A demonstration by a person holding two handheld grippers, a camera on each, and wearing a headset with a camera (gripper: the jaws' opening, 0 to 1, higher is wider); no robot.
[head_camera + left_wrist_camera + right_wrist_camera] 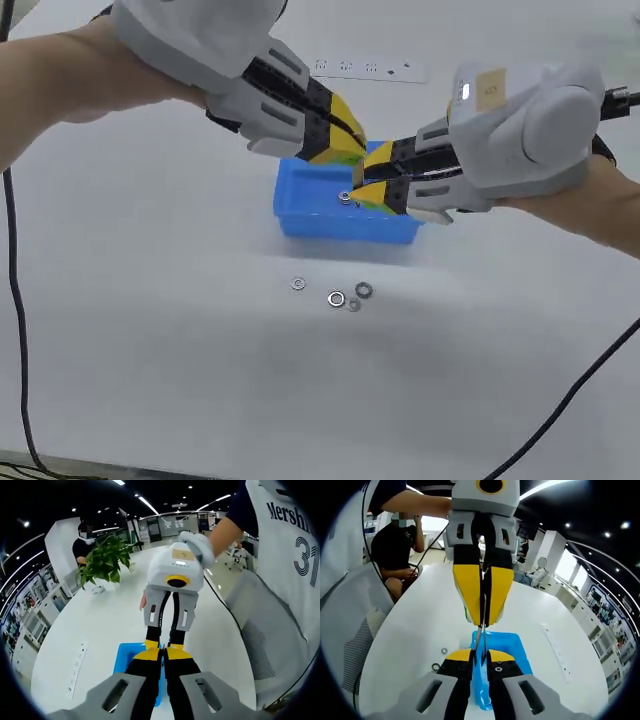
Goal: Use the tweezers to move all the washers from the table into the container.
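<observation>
Head view: the left gripper (350,150) and right gripper (366,190) meet tip to tip over the blue container (300,205) at mid bench. In the right gripper view the tweezers (481,630) run from between the left gripper's clenched yellow jaws down into the right gripper's own jaws, which are also pressed against them. A washer (345,197) sits at the tips above the container's inside; I cannot tell whether it is gripped. Four loose washers (336,298) lie between the container and the bench's near edge. A power strip (365,68) lies toward the far edge.
</observation>
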